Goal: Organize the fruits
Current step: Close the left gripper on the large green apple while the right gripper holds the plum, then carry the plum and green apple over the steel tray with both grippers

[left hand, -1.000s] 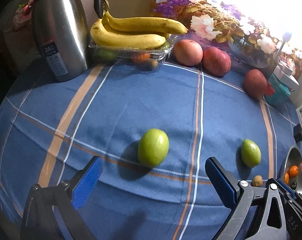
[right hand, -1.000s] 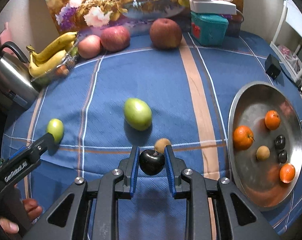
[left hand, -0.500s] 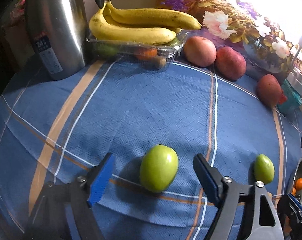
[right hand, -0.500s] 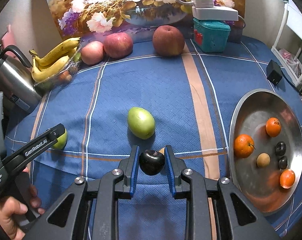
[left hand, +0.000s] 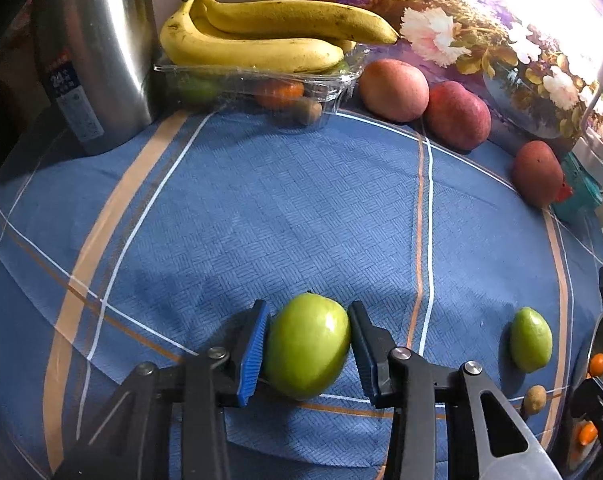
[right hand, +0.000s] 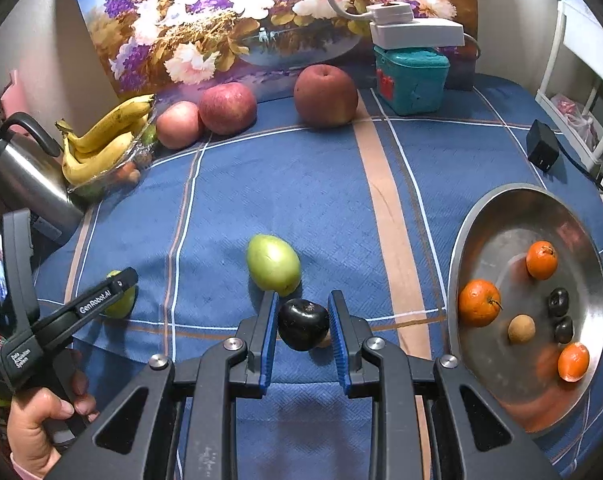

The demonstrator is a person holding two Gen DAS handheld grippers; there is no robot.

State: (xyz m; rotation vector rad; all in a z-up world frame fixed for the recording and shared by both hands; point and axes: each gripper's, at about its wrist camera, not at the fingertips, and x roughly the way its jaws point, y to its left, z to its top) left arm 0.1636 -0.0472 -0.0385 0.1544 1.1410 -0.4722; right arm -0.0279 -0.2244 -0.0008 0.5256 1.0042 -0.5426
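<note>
I am looking over a surface (right hand: 301,184) draped in a blue woven cloth with a basket-weave texture, crossed by tan bands and thin white lines. A flower painting (right hand: 261,20) is leaning at the back. At the left, a brushed-steel kettle (left hand: 97,48) is showing a label reading "24". A shallow, round steel dish (right hand: 481,240) is sitting at the right, holding oranges, small dark fruits and a tan one. Curved yellow bananas (left hand: 261,40) are lying on a clear plastic tray (left hand: 333,80); three red apples (right hand: 325,96) are lining the back edge.

My left tool (left hand: 307,350), which was spread wide a second ago, is now closing its ribbed blue pads around the smooth green fruit (left hand: 307,350), which is resting on the cloth; the left pad is touching it, the right one just beside. "GenRobot.AI" is printed on its arm. A second green fruit (right hand: 273,264) is lying mid-cloth. My right tool (right hand: 303,324) is still gripping a glossy dark plum (right hand: 303,324), unchanged.
</note>
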